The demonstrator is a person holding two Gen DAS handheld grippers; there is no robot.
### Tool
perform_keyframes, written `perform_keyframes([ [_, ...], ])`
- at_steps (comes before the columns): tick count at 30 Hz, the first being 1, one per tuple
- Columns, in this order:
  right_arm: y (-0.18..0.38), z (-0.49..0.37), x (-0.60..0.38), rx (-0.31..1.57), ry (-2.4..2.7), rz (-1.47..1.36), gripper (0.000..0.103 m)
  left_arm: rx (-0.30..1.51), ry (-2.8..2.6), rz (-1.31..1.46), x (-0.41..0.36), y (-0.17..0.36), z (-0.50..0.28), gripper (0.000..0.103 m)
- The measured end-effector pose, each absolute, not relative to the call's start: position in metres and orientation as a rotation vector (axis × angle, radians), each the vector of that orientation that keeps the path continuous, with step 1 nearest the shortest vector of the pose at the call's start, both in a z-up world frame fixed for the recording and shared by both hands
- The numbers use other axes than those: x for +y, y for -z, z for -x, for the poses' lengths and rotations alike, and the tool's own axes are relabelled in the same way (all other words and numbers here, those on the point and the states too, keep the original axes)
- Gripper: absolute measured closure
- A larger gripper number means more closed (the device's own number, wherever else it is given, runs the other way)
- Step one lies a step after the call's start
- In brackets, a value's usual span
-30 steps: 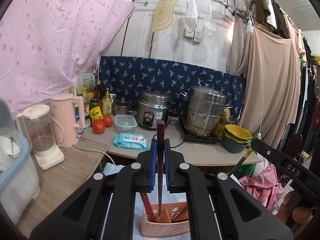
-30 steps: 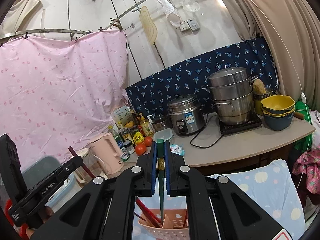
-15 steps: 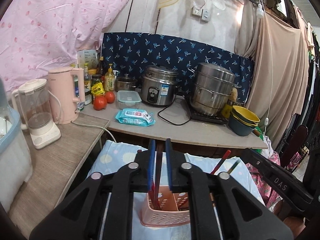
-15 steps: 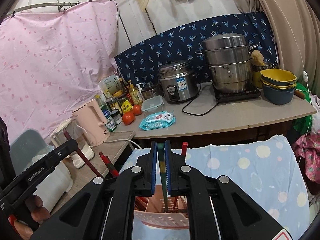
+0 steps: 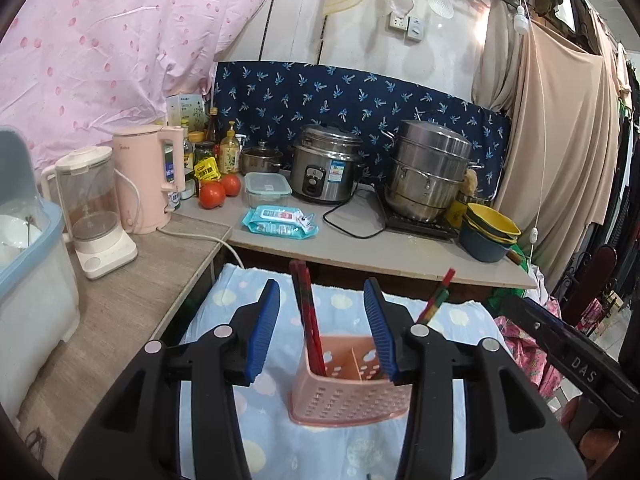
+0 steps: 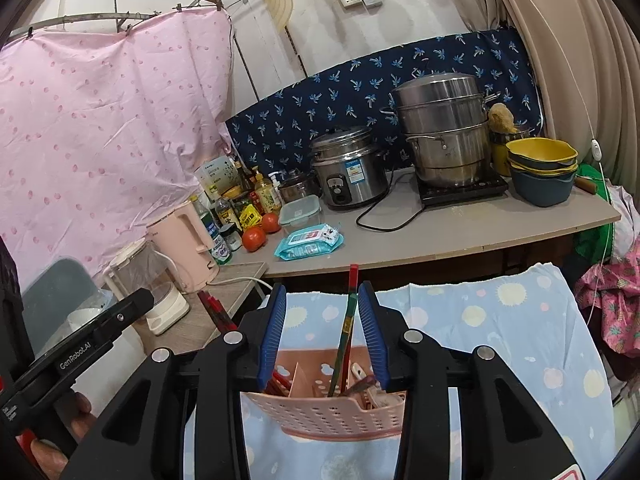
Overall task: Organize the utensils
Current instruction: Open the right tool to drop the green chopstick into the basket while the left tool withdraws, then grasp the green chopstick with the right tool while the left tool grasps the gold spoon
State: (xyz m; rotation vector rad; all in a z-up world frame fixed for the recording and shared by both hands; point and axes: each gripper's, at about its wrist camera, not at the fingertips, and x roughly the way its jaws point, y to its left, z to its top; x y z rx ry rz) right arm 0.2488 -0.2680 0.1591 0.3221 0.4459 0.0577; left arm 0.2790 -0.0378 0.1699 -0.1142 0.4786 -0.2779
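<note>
A pink perforated utensil basket (image 5: 348,398) stands on a blue patterned cloth (image 5: 280,452). Dark red chopsticks (image 5: 306,316) stand in its left compartment, between the jaws of my open left gripper (image 5: 322,330), which touches nothing. A red and green chopstick (image 5: 438,294) leans in the right side. In the right wrist view the basket (image 6: 320,410) sits under my open right gripper (image 6: 322,330); the red and green chopstick (image 6: 346,328) stands free between its jaws. A spoon (image 6: 362,382) lies in the basket.
A counter (image 5: 360,244) behind the cloth holds a wipes pack (image 5: 280,222), rice cooker (image 5: 324,170), steamer pot (image 5: 428,170), stacked bowls (image 5: 488,232) and tomatoes (image 5: 212,194). A kettle (image 5: 150,178), blender (image 5: 94,208) and blue tub (image 5: 28,256) stand left.
Both grippers have opened and let go of their chopsticks, which now stand in the basket. Both grippers tilted down toward the basket.
</note>
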Motion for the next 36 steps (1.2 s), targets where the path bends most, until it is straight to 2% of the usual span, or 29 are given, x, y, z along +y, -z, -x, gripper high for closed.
perform_keyframes([
  [5,-0.134,-0.213,-0.261,0.501,-0.060,-0.305,0.063,0.517,0.269,0.114,-0.029,-0.148,-0.254,0.051],
  [25,0.009,-0.077,-0.218,0.838,-0.031,-0.306,0.063,0.845,0.212,0.020,-0.015,-0.005,-0.155,0.051],
  [36,0.058,-0.038,-0.181,0.937,-0.063,-0.251,0.063,0.930,0.191,-0.019,-0.019,0.027,-0.132,0.049],
])
